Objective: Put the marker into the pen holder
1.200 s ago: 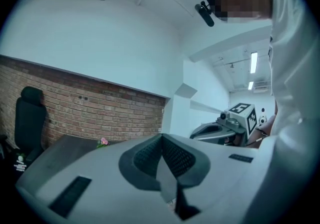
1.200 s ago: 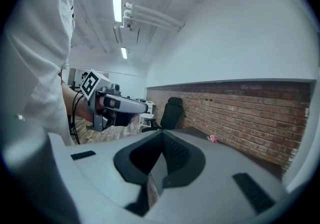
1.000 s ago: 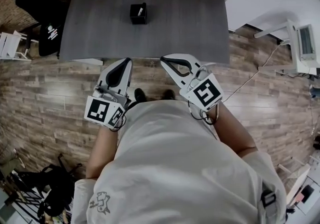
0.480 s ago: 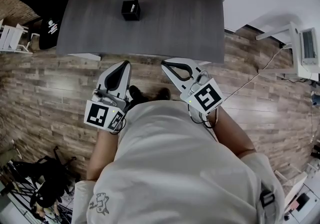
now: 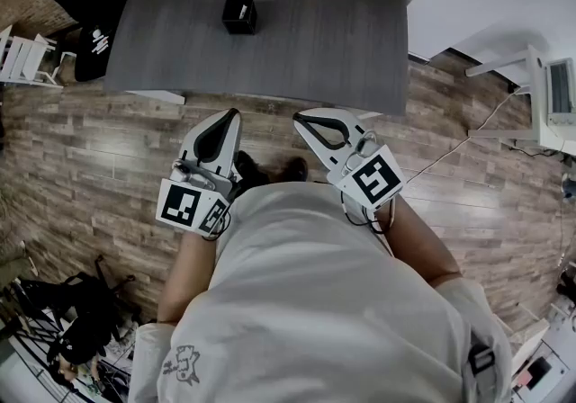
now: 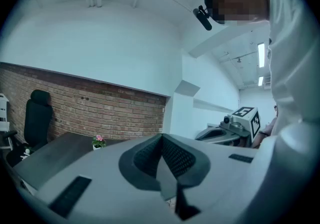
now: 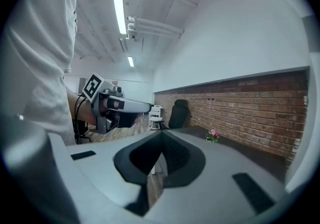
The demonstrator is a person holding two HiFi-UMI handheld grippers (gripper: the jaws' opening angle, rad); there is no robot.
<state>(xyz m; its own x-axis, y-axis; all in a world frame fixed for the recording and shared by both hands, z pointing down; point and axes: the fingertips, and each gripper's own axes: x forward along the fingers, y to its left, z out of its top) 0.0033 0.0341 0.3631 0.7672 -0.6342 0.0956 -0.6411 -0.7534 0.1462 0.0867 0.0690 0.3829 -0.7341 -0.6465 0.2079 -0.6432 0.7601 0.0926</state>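
The left claw (image 5: 231, 115) and right claw (image 5: 300, 116) are closed and empty, well apart from the table (image 5: 342, 32). The marker (image 5: 241, 9) seems to stand in the pen holder (image 5: 238, 18); a careless reach could tip it.

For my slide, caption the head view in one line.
Person holds left gripper and right gripper shut and empty, short of the table bearing the pen holder.
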